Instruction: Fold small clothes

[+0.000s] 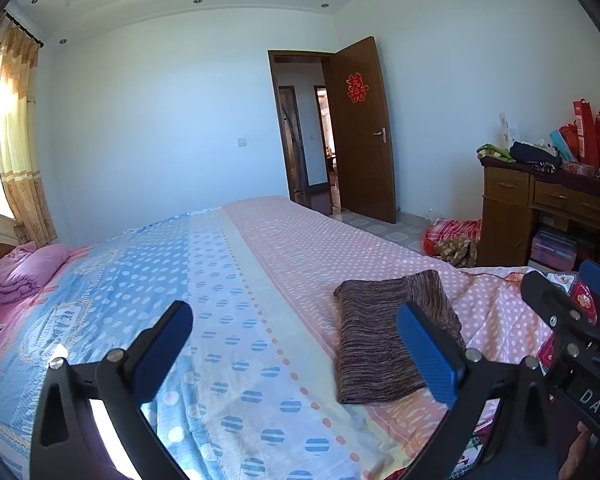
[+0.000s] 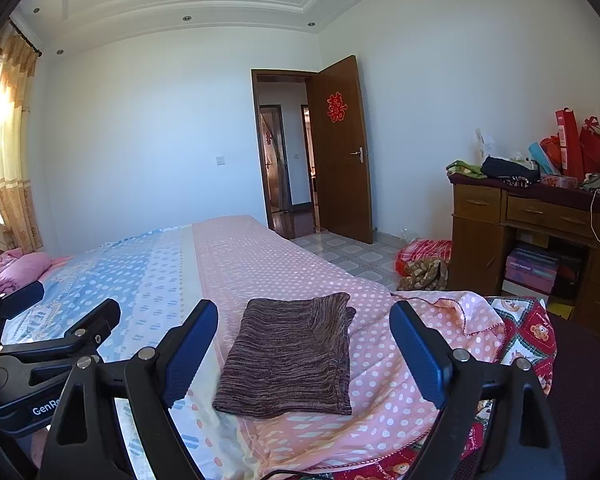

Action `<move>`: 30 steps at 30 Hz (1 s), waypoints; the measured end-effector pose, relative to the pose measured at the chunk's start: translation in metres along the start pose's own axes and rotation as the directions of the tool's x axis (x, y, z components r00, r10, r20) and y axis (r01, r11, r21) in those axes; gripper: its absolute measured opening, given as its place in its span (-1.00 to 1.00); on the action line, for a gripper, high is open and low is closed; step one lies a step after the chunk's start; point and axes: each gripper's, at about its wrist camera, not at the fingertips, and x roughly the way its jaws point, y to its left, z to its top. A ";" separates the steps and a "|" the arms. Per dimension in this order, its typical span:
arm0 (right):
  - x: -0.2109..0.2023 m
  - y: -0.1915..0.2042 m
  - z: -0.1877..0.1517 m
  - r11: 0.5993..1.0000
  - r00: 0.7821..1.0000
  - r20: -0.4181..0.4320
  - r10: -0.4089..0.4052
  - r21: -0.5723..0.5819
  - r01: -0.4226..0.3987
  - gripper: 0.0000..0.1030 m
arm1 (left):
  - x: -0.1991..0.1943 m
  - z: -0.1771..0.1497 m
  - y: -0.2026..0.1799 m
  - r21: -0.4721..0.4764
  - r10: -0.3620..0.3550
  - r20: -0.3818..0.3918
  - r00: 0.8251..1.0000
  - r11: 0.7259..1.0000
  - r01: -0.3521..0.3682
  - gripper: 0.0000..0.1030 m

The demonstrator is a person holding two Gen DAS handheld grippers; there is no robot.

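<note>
A brown striped knit garment (image 2: pixel 290 354) lies folded in a neat rectangle on the pink dotted part of the bedspread (image 2: pixel 260 264). It also shows in the left wrist view (image 1: pixel 384 336), to the right of centre. My right gripper (image 2: pixel 304 356) is open and empty, its blue pads either side of the garment, held above and in front of it. My left gripper (image 1: pixel 296 352) is open and empty over the blue and cream part of the bedspread (image 1: pixel 204 280), left of the garment. Each gripper appears at the edge of the other's view.
A pink folded quilt (image 1: pixel 24 270) lies at the bed's far left by the curtain (image 1: pixel 16 140). A wooden desk (image 2: pixel 540 236) piled with bags stands at right. A red bundle (image 2: pixel 424 258) sits on the tiled floor. A patterned cloth (image 2: pixel 528 332) hangs at the bed's right corner.
</note>
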 end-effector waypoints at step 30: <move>-0.003 -0.003 0.003 1.000 1.000 0.017 -0.007 -0.007 0.007 0.72 | -0.001 0.000 0.005 -0.007 -0.007 -0.013 1.000 1.000 0.007 1.00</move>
